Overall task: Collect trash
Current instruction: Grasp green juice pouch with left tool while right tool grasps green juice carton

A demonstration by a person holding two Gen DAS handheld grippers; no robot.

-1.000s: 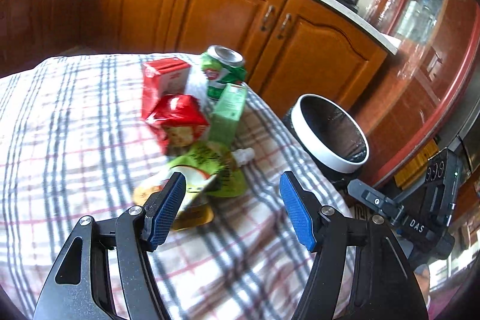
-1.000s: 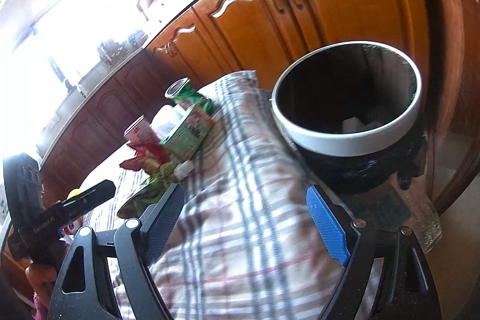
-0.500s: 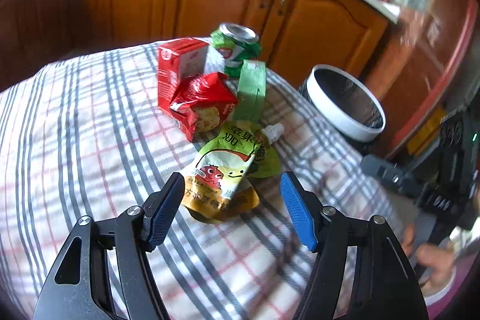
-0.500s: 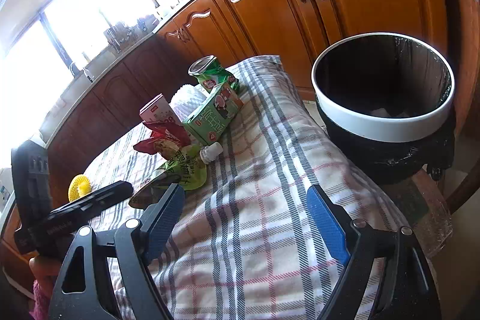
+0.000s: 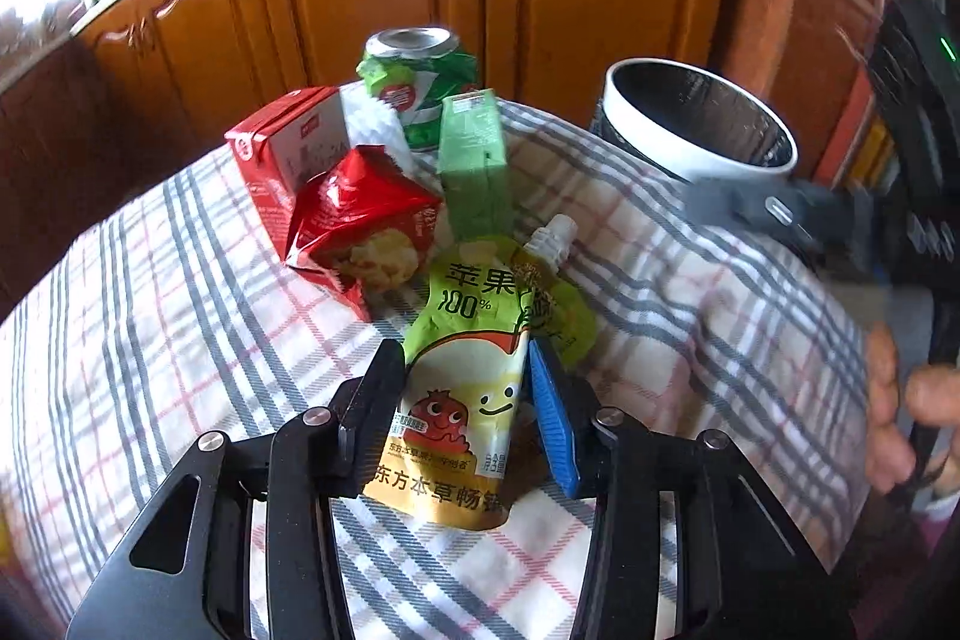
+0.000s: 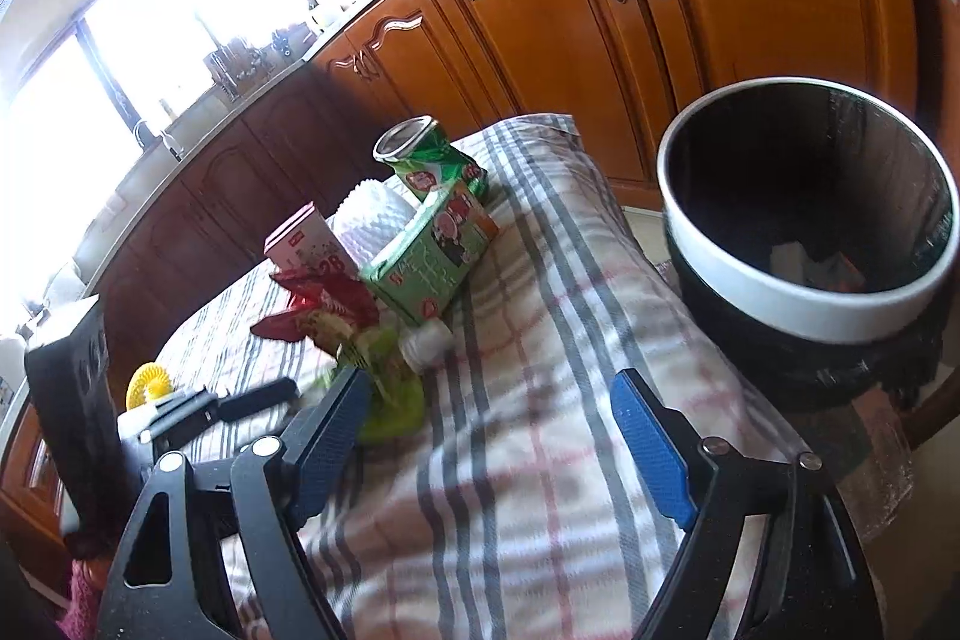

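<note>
1. Left wrist view shows the left gripper (image 5: 465, 412) low over the table, with its jaws on both sides of the juice pouch (image 5: 462, 400). The jaws have just been closing, and the pads look to touch the pouch edges, so I judge this as the start of a grasp on the first piece of trash.
2. This pouch lies flat and nearest to the tool, which is probably why it is taken first. It is soft glossy foil, yellow and green, with a white screw spout pointing away from the gripper.
3. Just beyond the pouch sit a crumpled red snack bag (image 5: 360, 232) and a green carton (image 5: 474, 166), lying on its side. Further away are a red and white carton (image 5: 282, 148) and a dented green can (image 5: 420, 82), standing upright.
4. All rest on a soft checked cloth (image 5: 150, 328) with grey and pink lines.
5. To the far right of the tool, beside the table edge, stands the round bin (image 5: 696, 124), with a white rim and dark inside.
6. Right wrist view shows the right gripper (image 6: 486, 442) wide and empty above the cloth, between the trash pile and the bin, perhaps waiting for its turn.
</note>
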